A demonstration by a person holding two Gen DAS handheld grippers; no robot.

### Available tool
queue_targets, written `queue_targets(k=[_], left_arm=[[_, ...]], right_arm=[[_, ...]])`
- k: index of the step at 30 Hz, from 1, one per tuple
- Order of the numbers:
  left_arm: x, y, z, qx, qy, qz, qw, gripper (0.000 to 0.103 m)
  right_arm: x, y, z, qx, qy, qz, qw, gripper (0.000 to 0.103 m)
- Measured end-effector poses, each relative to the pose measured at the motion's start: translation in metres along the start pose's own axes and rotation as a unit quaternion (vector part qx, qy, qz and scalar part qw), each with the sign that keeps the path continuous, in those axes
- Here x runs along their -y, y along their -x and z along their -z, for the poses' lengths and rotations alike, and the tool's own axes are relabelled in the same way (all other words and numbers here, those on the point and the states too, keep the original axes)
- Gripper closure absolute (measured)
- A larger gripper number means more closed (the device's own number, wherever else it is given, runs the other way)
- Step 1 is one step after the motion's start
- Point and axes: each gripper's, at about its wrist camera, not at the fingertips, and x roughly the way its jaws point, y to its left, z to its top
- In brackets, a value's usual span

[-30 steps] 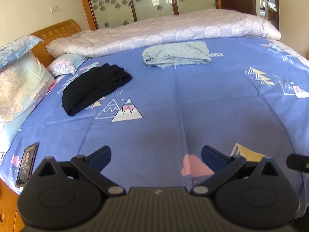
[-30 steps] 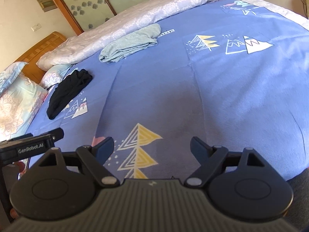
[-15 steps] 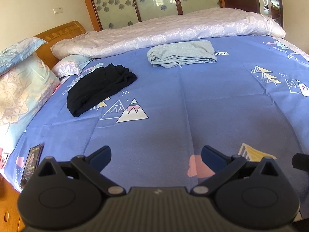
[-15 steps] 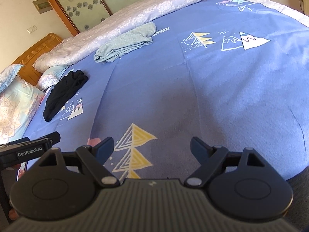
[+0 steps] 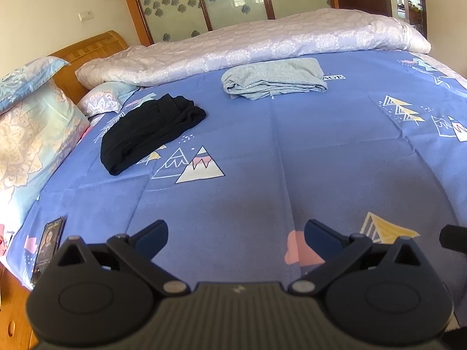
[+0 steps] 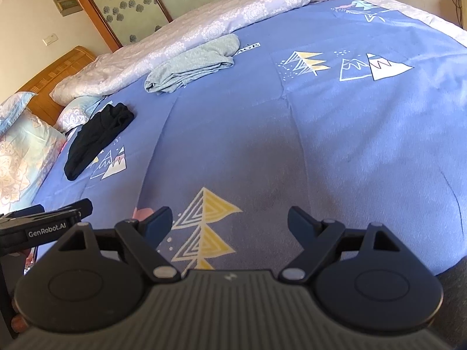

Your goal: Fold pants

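Left hand-held gripper [image 5: 235,234] hovers low over the bed, jaws spread wide, nothing between them. Right hand-held gripper [image 6: 230,224] matches it, wide apart and empty, over a yellow triangle print. Beneath both lies the smooth blue bedsheet [image 5: 262,151], faintly creased. Ahead and to the left lies the black pants [image 5: 149,132], a soft, matte, rumpled bundle, long axis running from near-left to far-right. Farther ahead sits a folded grey garment [image 5: 274,78], flat and ribbed. Behind it, a puffy white quilt [image 5: 248,43]. A phone [image 5: 48,248] lies near-left.
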Motion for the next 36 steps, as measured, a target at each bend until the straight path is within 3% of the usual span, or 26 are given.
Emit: queue_targets(k=[27,36], left_arm=[[0.0026,0.0011,0.0036,0.006,-0.010,-0.024,0.9996,0.000],[0.0008,-0.0008,0.0034,-0.003,-0.007,-0.014,0.9999,0.000]], right_arm=[[0.0009,0.0002,0.0002,0.001,-0.002,0.000,1.000,0.015],[-0.0004,0.0005,0.0009,0.003,-0.001,-0.001,1.000,0.015]])
